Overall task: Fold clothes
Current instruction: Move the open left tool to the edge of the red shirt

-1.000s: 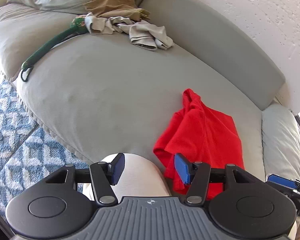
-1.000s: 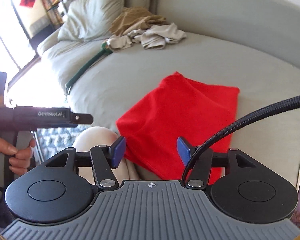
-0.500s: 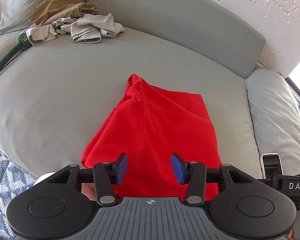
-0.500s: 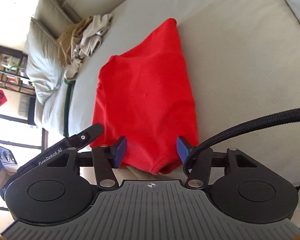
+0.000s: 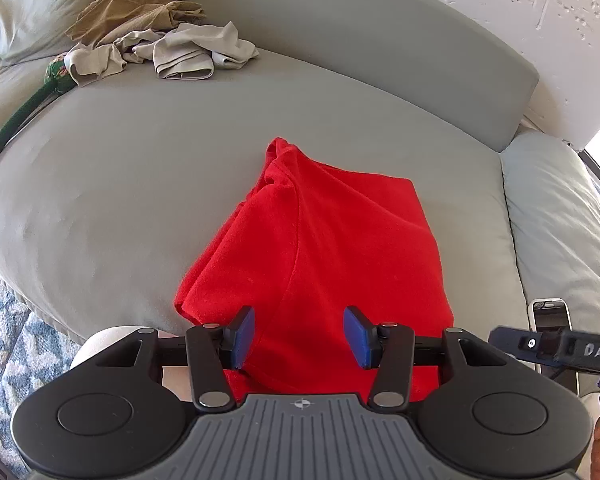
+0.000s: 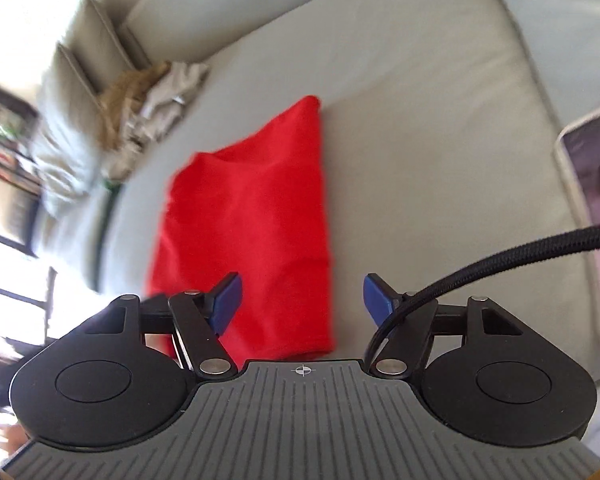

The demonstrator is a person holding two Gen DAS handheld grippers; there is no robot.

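- Left wrist view: one left gripper [image 5: 299,336] fills the lower edge, its two blue-padded fingers [image 5: 244,338] spread apart with nothing between them.
- One red garment [image 5: 320,256], folded into a rough rectangle, lies at the centre of the view on the grey sofa cushion [image 5: 132,184], reaching from just ahead of the fingers toward 12 o'clock.
- Black bar [image 5: 556,350] at 3 o'clock carries white letters reading "DAS"; the rest of the word is cut off by the frame.
- One phone [image 5: 548,314] lies on the sofa at about 4 o'clock, just beyond that bar.
- One loose pile of clothes [image 5: 156,48], beige and tan pieces tangled together, sits at 11 o'clock; the number of pieces cannot be told.
- One green strap [image 5: 16,118] runs from the pile toward 9 o'clock.
- One blue and white patterned rug [image 5: 8,344] shows at 8 o'clock, below the sofa edge.
- Right wrist view, blurred by motion: one right gripper [image 6: 300,300] with its two blue pads wide apart, gripping nothing.
- Red garment [image 6: 252,216] lies just ahead of the left-hand pad, stretching toward 12 o'clock on the cushion [image 6: 420,140].
- One black braided cable [image 6: 500,256] arcs from the gripper toward 3 o'clock.
- Phone [image 6: 596,216] lies at 3 o'clock with a lit screen; no writing on it can be read.
- Pile of clothes [image 6: 148,108] appears at 10 o'clock, too blurred to count.
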